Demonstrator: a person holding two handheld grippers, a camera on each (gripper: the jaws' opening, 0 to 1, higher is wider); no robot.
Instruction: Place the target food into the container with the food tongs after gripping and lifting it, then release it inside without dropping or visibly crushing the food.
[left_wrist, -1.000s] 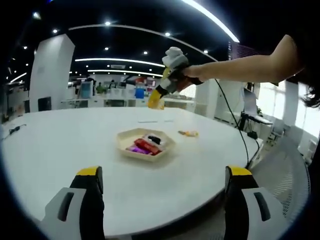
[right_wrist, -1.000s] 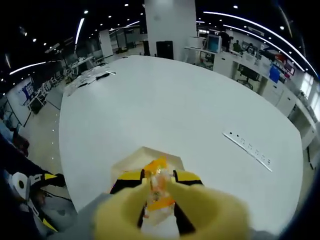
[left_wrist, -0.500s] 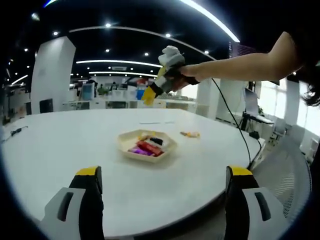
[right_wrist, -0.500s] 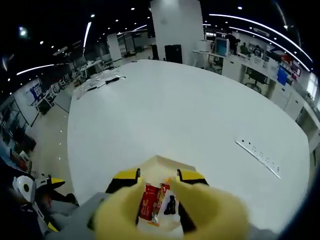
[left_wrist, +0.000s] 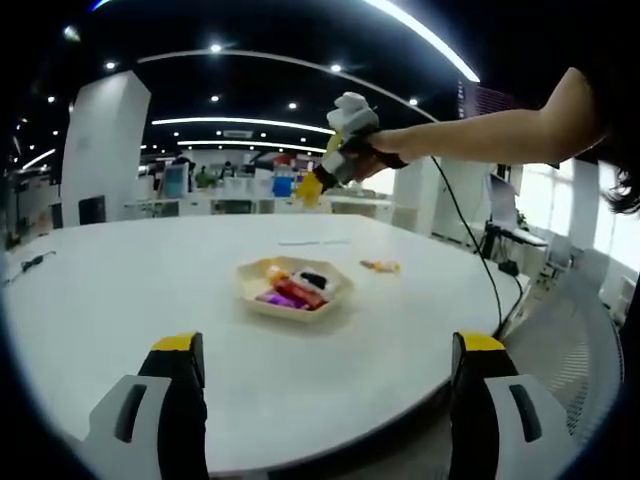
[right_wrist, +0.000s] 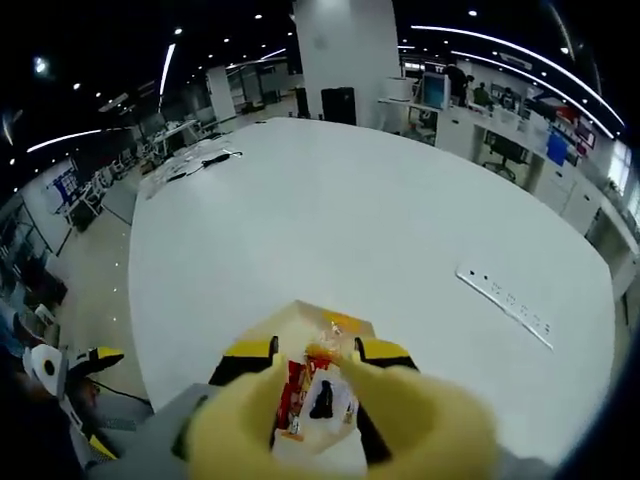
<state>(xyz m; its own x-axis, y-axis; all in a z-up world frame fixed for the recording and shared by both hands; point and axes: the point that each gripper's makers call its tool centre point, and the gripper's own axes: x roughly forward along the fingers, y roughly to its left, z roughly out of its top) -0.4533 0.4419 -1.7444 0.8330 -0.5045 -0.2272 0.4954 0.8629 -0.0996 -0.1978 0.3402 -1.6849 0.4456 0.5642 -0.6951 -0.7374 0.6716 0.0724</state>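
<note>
Apparently the drop was already made: in the left gripper view the tray (left_wrist: 293, 291) sat on the white table (left_wrist: 120, 300) with an orange packet (left_wrist: 276, 272) lying at its near-left edge beside the red, purple and black snacks, and the right gripper (left_wrist: 312, 186) hung high above it with nothing between its yellow tips. From its own camera that right gripper (right_wrist: 314, 352) looked straight down on the tray (right_wrist: 300, 320), its jaws narrowly parted with the packets showing in the gap. Whether they stood fully apart I could not tell. The orange packet (right_wrist: 336, 324) lay flat at the tray's far rim, uncrushed as far as could be seen; its long axis was too small to read. One more small item (left_wrist: 379, 267) lay on the table right of the tray, perhaps next. The left gripper (left_wrist: 325, 365) waited low with its jaws spread wide, carrying nothing.
</note>
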